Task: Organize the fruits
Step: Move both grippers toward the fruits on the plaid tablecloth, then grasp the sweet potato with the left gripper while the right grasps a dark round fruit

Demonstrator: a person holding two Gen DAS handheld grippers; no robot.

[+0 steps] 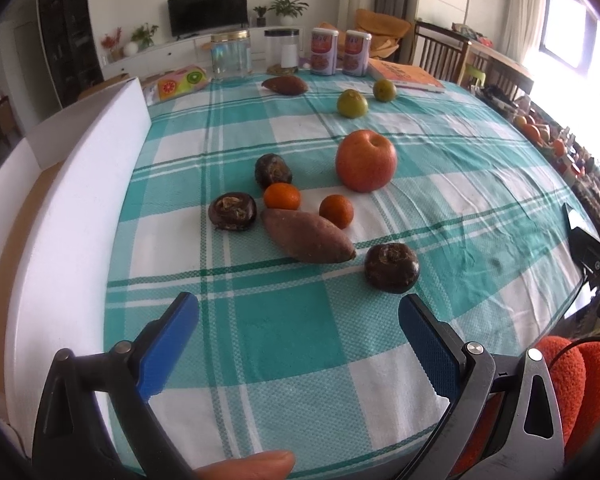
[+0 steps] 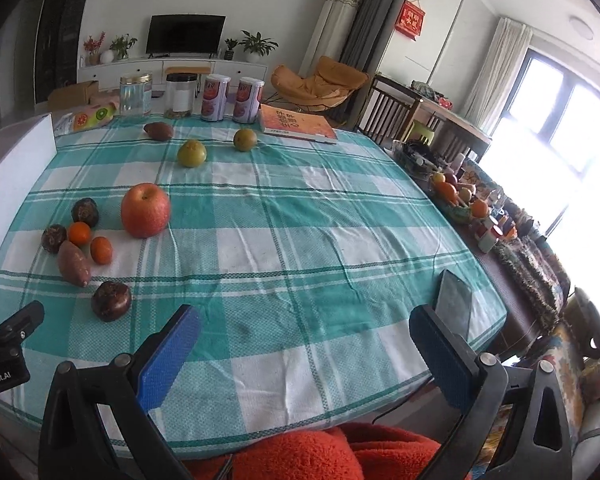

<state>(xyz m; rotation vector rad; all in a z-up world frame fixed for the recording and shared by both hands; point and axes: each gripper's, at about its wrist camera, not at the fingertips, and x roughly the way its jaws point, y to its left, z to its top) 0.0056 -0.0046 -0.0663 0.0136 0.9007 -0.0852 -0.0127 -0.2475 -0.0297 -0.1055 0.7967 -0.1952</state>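
Checked teal-and-white cloth (image 1: 300, 340) covers the table. Left gripper (image 1: 298, 308) hovers over the near edge, blue fingers (image 1: 170, 344) spread wide, holding nothing. Just beyond its right finger lies a dark chestnut (image 1: 392, 267); past that, a sweet potato (image 1: 306, 240), two tangerines (image 1: 282, 196), two more chestnuts (image 1: 232, 211) and an apple (image 1: 366, 160), all toward the left edge. Right gripper (image 2: 304, 322) hangs wide open over the near edge, empty, the fruit cluster well off to its left. Two green citrus (image 2: 192, 153) sit near the far edge.

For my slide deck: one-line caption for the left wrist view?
Open left gripper hovers before apple, sweet potato on checked tablecloth.
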